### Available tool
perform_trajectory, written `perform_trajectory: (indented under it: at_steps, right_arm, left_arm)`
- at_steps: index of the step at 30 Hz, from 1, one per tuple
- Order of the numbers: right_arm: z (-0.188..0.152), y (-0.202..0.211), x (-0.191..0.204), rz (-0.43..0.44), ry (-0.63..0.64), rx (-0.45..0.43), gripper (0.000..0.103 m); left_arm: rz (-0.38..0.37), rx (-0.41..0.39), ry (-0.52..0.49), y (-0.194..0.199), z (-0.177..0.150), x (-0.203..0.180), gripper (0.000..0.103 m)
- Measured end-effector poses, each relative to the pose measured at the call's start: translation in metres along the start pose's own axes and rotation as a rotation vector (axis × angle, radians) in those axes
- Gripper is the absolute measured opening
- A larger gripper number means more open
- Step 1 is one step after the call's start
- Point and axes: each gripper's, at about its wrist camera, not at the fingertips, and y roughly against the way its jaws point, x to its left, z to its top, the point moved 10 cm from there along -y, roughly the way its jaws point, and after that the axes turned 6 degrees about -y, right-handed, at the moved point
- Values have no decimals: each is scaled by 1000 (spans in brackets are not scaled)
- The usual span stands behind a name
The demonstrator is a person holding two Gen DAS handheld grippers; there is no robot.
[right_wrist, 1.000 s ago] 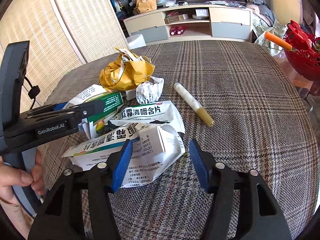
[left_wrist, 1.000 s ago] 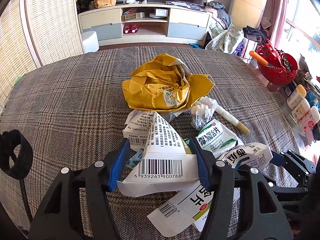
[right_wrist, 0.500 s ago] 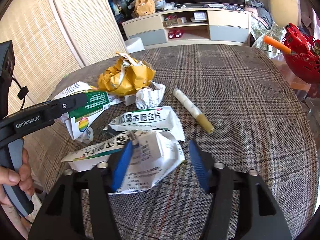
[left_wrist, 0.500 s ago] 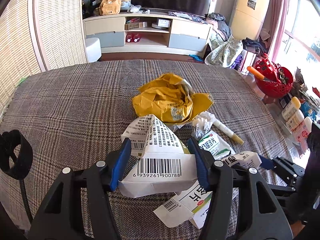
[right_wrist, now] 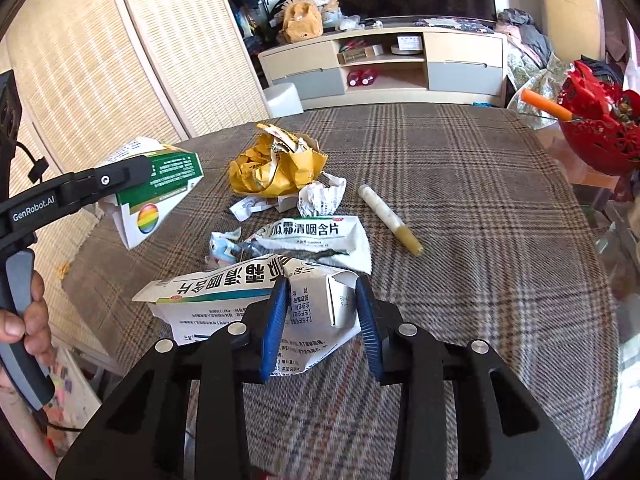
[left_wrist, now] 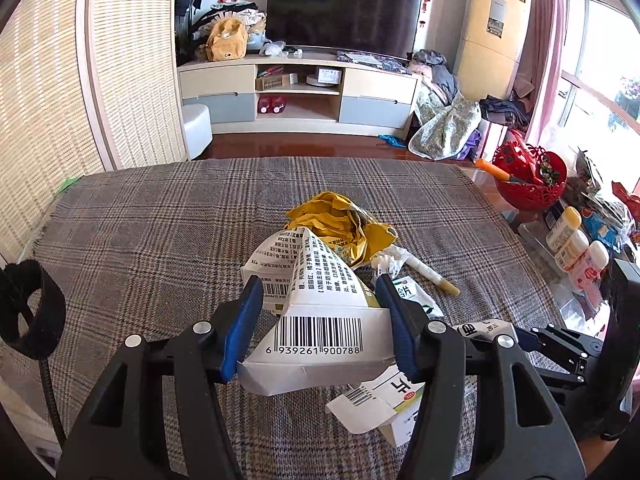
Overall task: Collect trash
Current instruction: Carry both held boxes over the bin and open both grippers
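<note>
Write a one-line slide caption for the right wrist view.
Right gripper, just closing, clamps a torn white medicine box on the plaid tablecloth while the left gripper lifts a green-and-white box.

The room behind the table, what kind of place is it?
Most likely a home living room: a large television stands on a low media cabinet, and clothes lie heaped beside it.

Person's hand point(right_wrist: 24, 320) cut off at left edge.
</note>
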Motion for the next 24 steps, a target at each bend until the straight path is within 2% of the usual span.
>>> perform_trajectory:
  at_steps: [6, 16, 19, 24]
  right_arm:
    - [-29, 36, -3, -27, 7, 19, 36]
    - [-100, 90, 7, 21, -12, 45, 36]
    - [-129, 98, 11, 37, -12, 61, 36]
    - [-176, 89, 9, 12, -5, 112, 36]
  left_arm:
    - [22, 23, -52, 35, -30, -15, 55]
    - [-31, 25, -87, 98, -108, -53, 55]
    - [-57, 26, -81, 112, -133, -60, 55]
    - [-89, 48, -58, 117, -177, -63, 55]
